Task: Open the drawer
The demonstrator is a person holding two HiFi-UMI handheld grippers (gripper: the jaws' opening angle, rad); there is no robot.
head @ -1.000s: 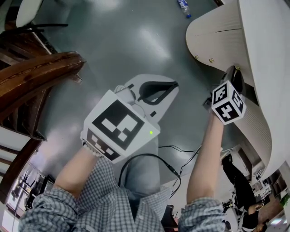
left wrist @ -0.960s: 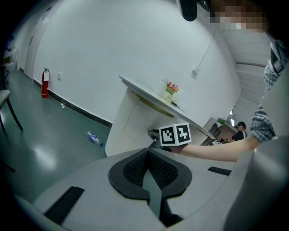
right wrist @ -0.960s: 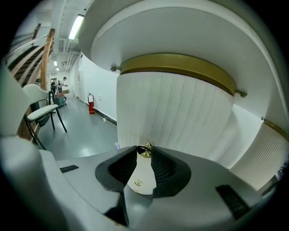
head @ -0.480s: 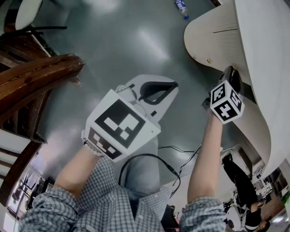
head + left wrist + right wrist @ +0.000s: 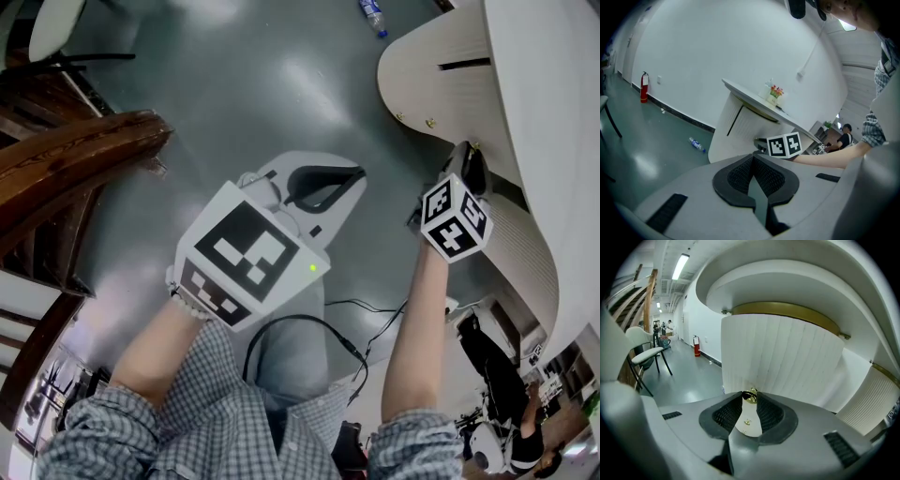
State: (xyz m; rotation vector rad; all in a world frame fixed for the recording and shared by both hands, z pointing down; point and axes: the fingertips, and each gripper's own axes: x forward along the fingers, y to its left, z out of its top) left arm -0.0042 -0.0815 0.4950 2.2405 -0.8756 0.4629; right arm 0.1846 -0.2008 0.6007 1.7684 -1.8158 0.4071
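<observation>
Close by, toward 8 o'clock, the left tongs (image 5: 359, 174) hang shut and empty over the floor (image 5: 234, 84). Farther off, at 2 o'clock, the right tongs (image 5: 750, 402) pinch the little gold knob (image 5: 749, 395) on the ribbed drawer (image 5: 787, 357) of the round white desk (image 5: 525, 56). The grab looks done. Next, I think, comes a slow, straight pull back, holding tight so the knob does not slip.

floor (image 5: 234, 84): glossy grey-green | wall (image 5: 717, 56): white | chair (image 5: 647, 355) (white seat) | ceiling light (image 5: 680, 266): lit

White ribbed curved drawer (image 5: 780, 357), brass knob (image 5: 749, 396) low on its front.
</observation>
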